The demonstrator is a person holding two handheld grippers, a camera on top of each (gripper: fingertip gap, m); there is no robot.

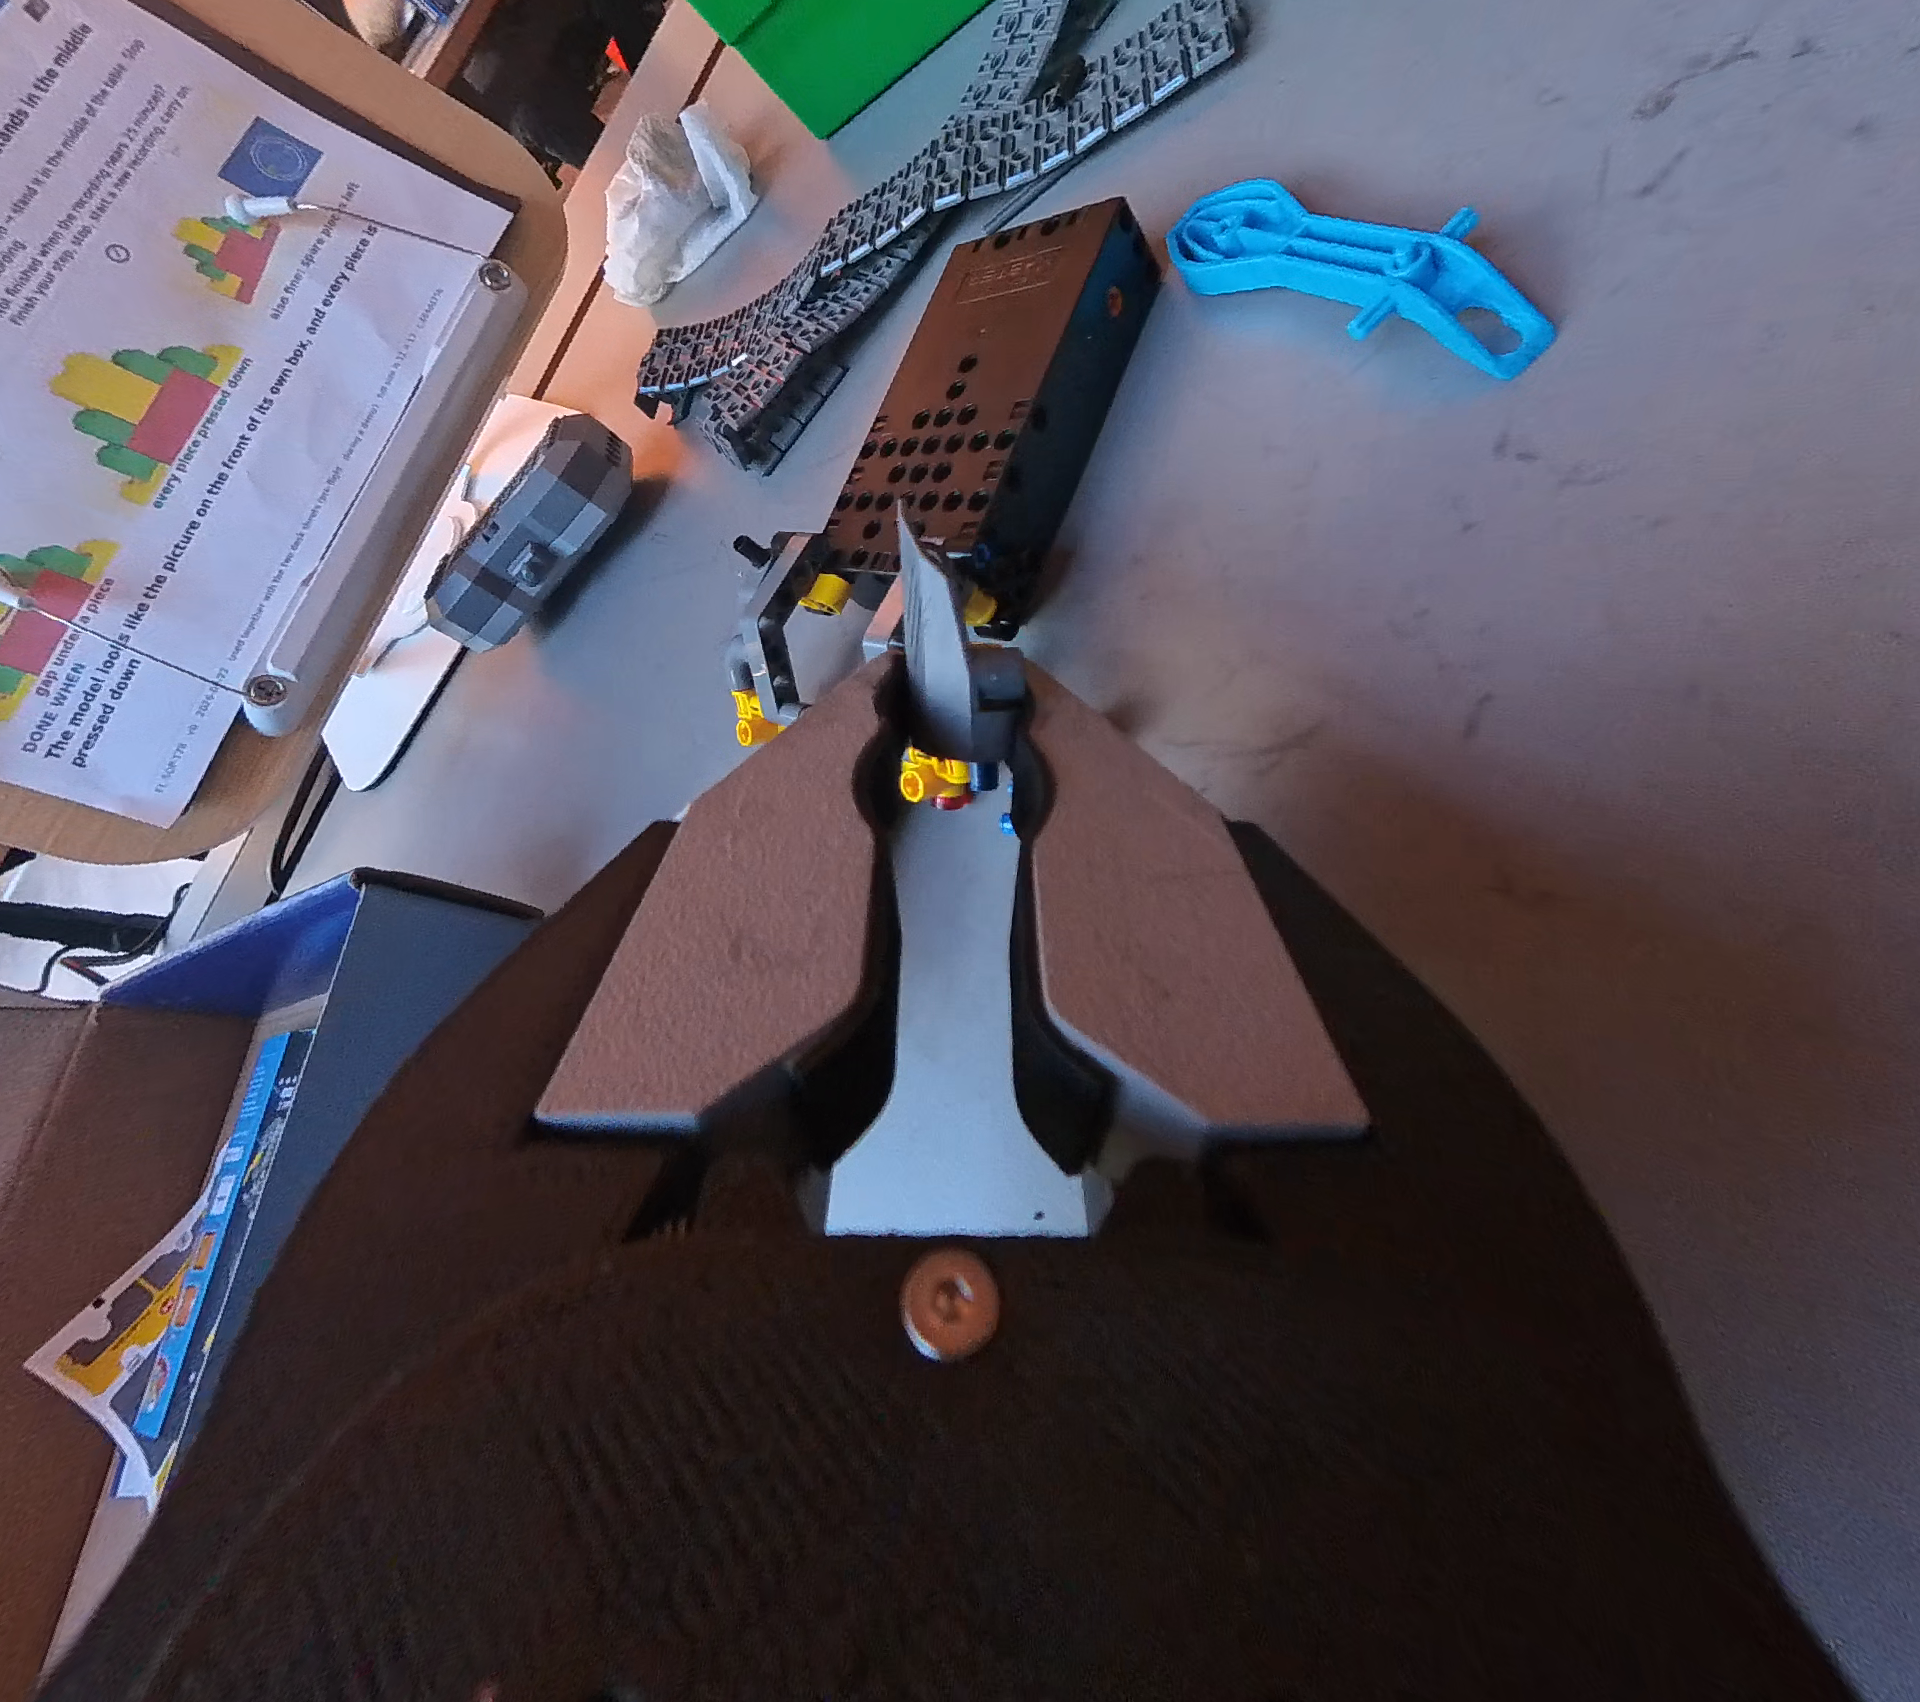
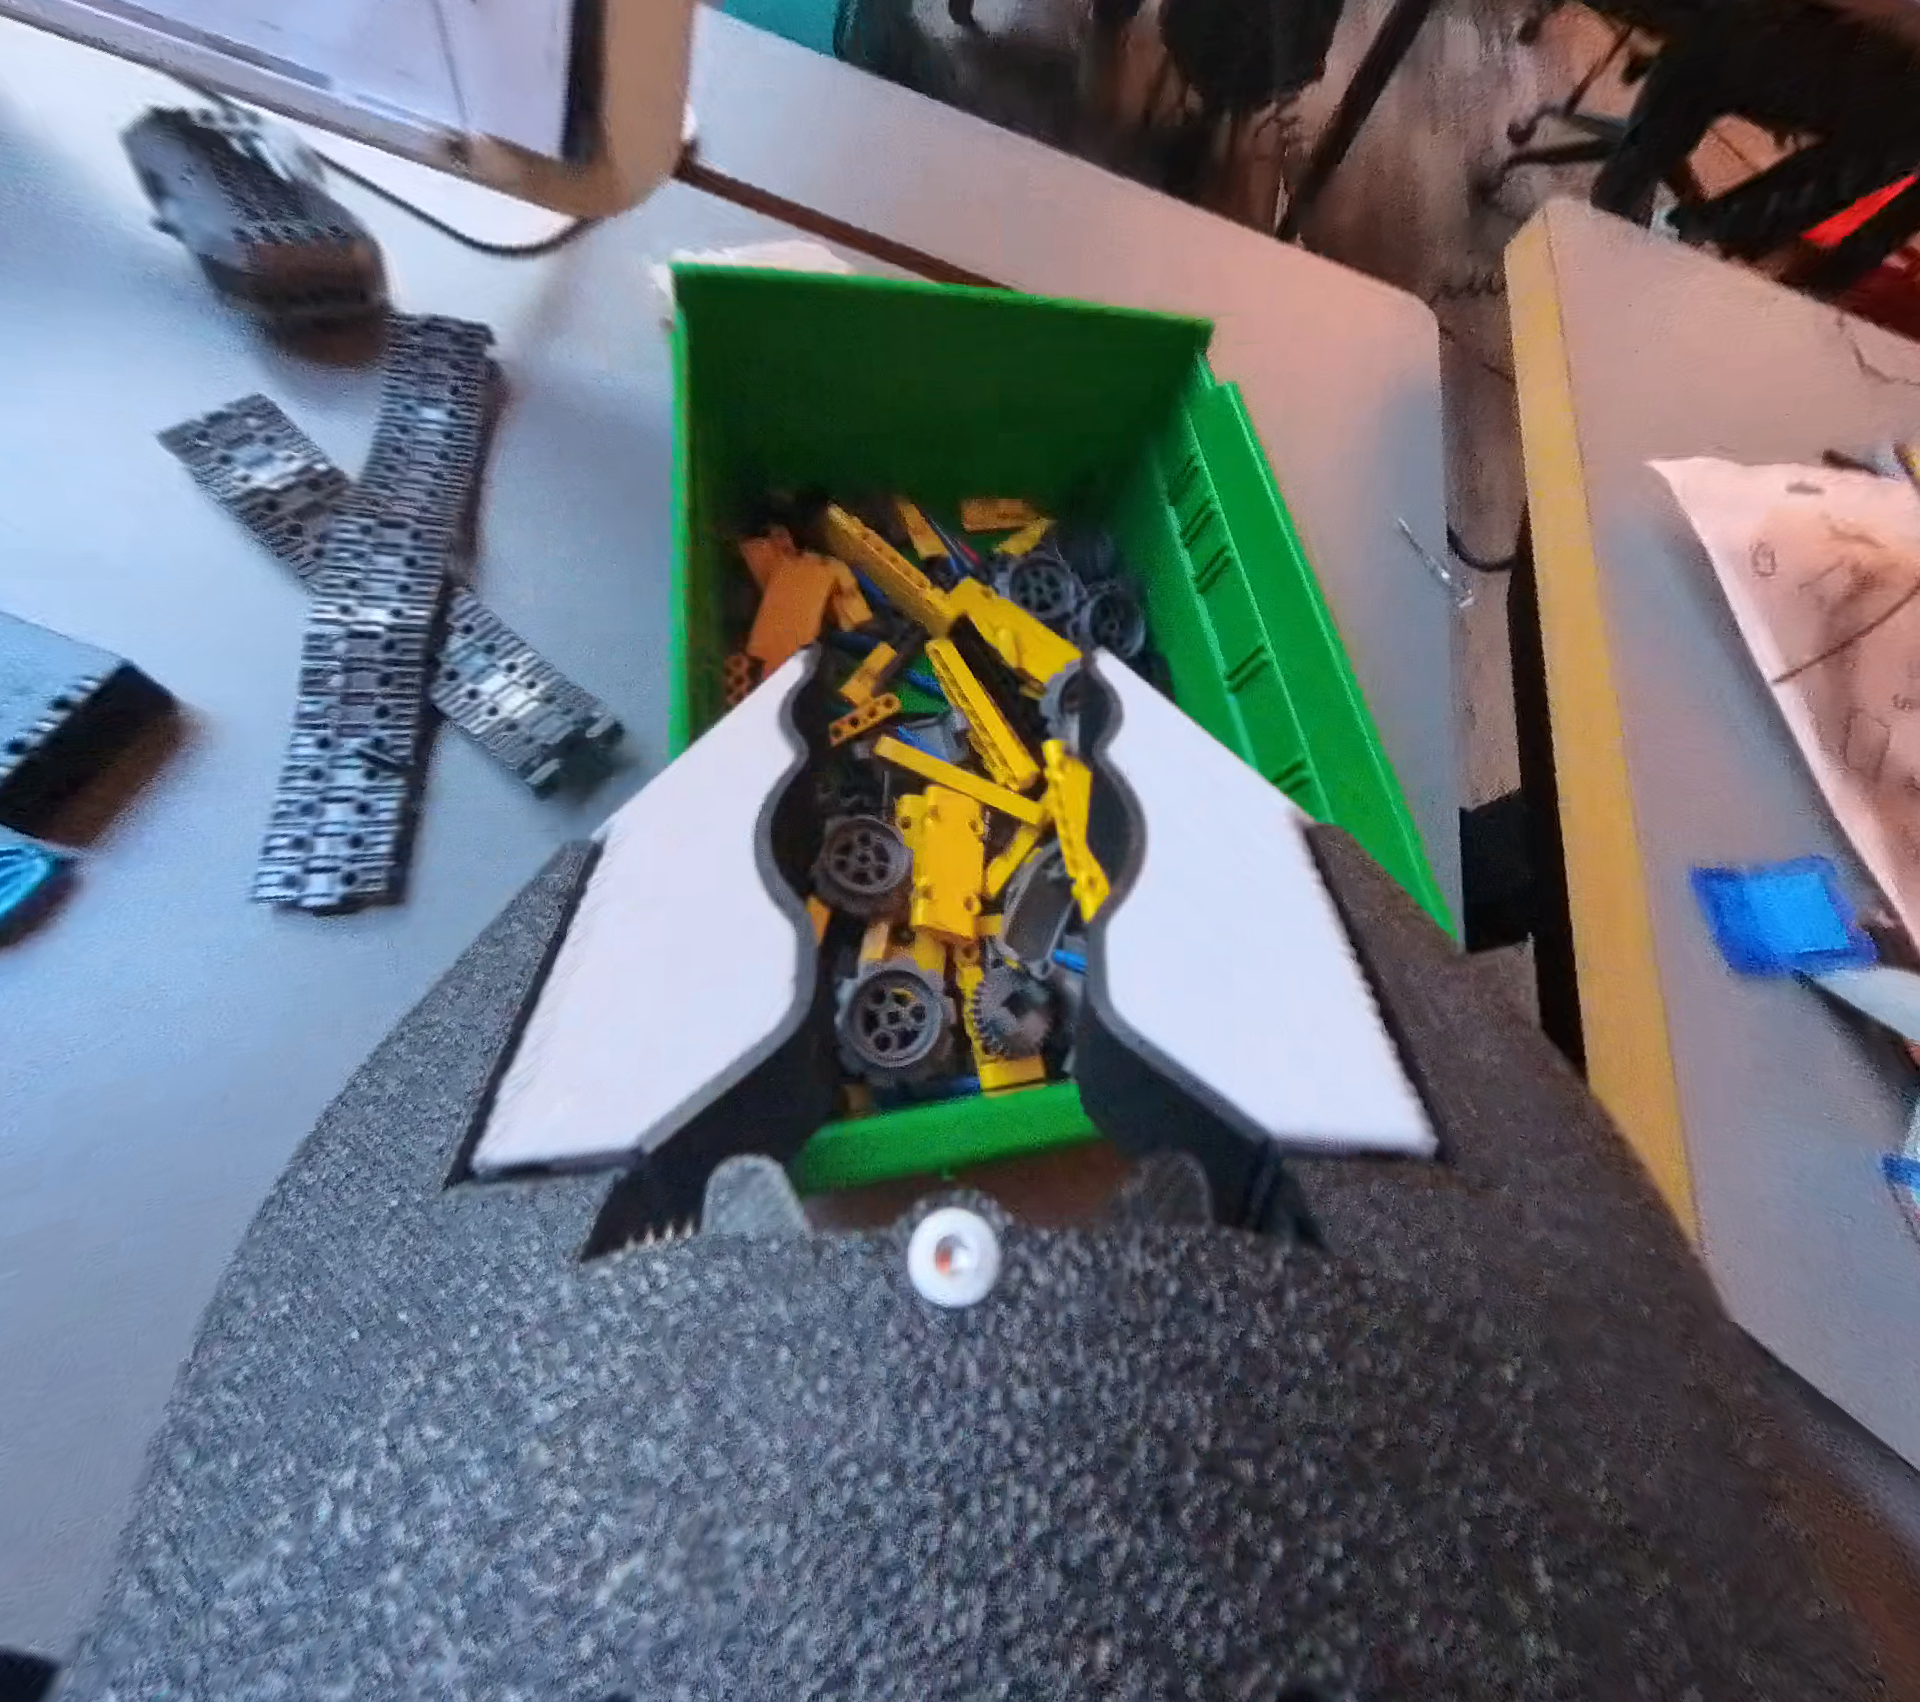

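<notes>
We saw the counter, then the green bin of parts under our spread, empty right hand-held gripper. Our left hand-held gripper pinched a grey piece beside the black block; a firm, steady pinch seemed wise.

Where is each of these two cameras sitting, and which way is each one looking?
Left wrist view: rides on the left gripper, looking along its fingers, shut on a grey brick part, towards a black perforated block.
Right wrist view: rides on the right gripper, its fingers apart, looking down into a green bin of yellow and grey building pieces.
Shared: the crossed grey track strips and the green bin.
</notes>
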